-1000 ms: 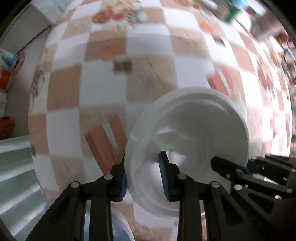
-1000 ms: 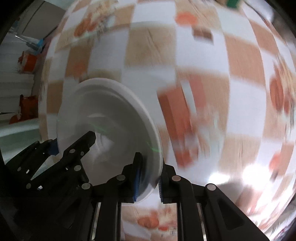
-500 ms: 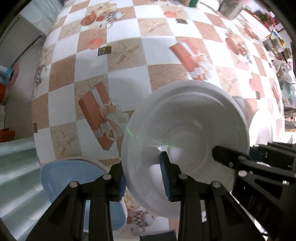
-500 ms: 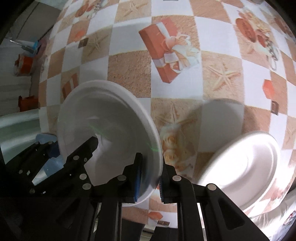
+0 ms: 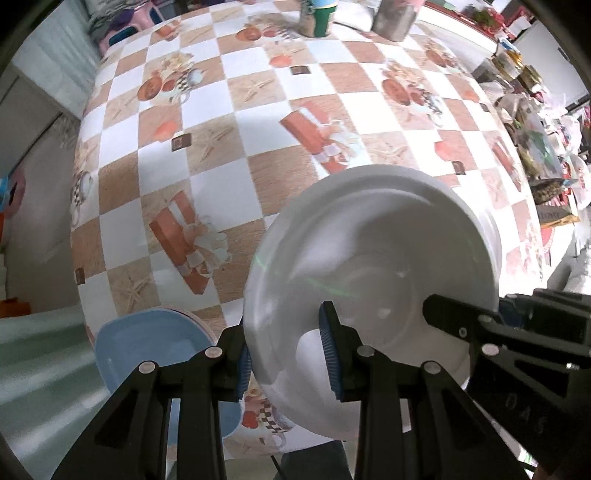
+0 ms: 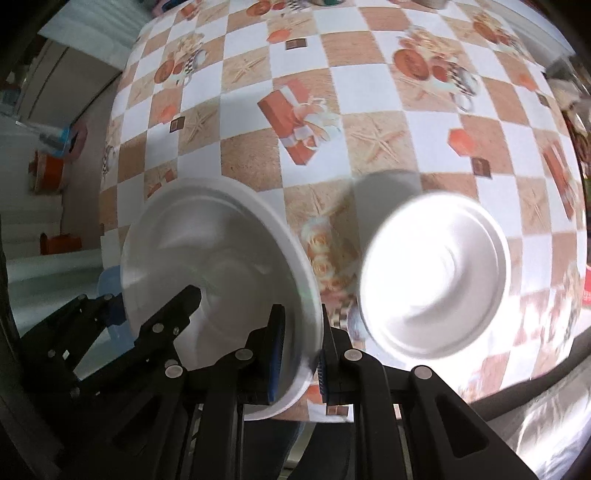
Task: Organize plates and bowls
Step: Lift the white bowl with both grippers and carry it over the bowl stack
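Note:
Both grippers hold one white plate (image 5: 369,258) in the air above the table's near edge. My left gripper (image 5: 288,354) is shut on its left rim. My right gripper (image 6: 301,350) is shut on its right rim; the plate also shows in the right wrist view (image 6: 214,251). The right gripper's fingers (image 5: 461,321) show at the plate's right side in the left wrist view, the left gripper's fingers (image 6: 162,321) at its left in the right wrist view. A second white plate (image 6: 432,277) lies on the table to the right. A blue bowl (image 5: 155,350) sits at the near left edge.
The table (image 5: 240,110) has a checkered cloth with gift-box and starfish prints. Cups and a metal can (image 5: 391,18) stand at the far edge. Cluttered shelves (image 5: 535,92) are to the right. Orange items (image 6: 48,173) sit on the floor at left.
Both grippers have pulled back and up with the plate held between them. The blue bowl and the second white plate have come into view, along with more of the table.

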